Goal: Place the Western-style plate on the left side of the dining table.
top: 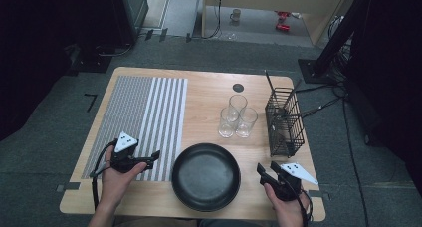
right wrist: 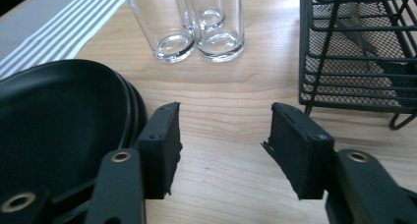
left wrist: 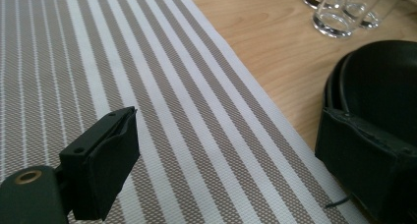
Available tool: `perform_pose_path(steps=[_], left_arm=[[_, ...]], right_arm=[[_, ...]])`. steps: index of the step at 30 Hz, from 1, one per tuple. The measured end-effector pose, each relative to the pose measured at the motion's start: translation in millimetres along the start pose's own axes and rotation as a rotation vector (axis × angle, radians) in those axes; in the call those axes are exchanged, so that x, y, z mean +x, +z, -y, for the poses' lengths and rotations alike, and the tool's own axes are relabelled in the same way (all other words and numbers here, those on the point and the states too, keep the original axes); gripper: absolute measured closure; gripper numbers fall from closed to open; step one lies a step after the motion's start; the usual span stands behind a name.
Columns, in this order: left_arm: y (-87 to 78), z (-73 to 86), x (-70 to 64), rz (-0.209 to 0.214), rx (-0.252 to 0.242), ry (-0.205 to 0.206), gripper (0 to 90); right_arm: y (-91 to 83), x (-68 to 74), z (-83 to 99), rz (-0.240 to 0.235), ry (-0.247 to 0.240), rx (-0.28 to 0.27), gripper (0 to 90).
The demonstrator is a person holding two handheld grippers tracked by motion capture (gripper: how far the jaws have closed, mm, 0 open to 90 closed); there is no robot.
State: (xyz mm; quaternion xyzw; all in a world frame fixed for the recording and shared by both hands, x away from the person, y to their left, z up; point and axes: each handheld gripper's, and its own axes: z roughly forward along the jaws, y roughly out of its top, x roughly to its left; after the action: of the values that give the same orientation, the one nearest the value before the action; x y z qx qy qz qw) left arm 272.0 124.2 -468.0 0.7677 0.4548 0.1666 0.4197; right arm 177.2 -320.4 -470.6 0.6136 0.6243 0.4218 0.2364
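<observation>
We see three glasses [top: 235, 118], one black plate [top: 206, 175] at the surface's [top: 209, 95] near edge, one wire basket [top: 284, 122]. Our left gripper [top: 149, 160] and right gripper [top: 263, 170] hold nothing, fingers wide, beside the plate.

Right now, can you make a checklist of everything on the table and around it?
Surface: wooden table with a striped mat on its left half.
Job's things: stacked black plates near the front edge; three empty glasses clustered upright behind them; a black wire basket to their right, with utensils standing in it.
Clutter: nothing seen.
Grippers: left claw open over the mat; right claw open beside the plates; both empty.
Cables: one trails from each gripper; more lie on the floor at the right.
Surroundings: grey carpet, a mug on the floor far behind.
</observation>
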Motion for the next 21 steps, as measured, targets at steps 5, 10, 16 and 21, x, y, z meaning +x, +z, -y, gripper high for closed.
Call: perform_pose_path(steps=[5,10,16,21], left_arm=[[1.4,1.4,-6.9,0.033,-0.005,0.005,9.9],[-0.6,1.1,-14.4,0.054,-0.011,0.012,9.9],[0.2,3.5,-23.6,0.07,-0.02,0.017,12.9],[2.9,8.2,-30.1,0.081,-0.015,0.002,13.5]], right_arm=[[-0.1,8.3,1.6,-0.008,0.035,-0.014,53.3],[2.8,22.5,2.1,-0.028,0.022,-0.032,54.0],[11.4,36.7,7.3,-0.054,-0.017,0.015,53.6],[18.0,44.1,12.2,-0.093,-0.016,0.041,55.5]])
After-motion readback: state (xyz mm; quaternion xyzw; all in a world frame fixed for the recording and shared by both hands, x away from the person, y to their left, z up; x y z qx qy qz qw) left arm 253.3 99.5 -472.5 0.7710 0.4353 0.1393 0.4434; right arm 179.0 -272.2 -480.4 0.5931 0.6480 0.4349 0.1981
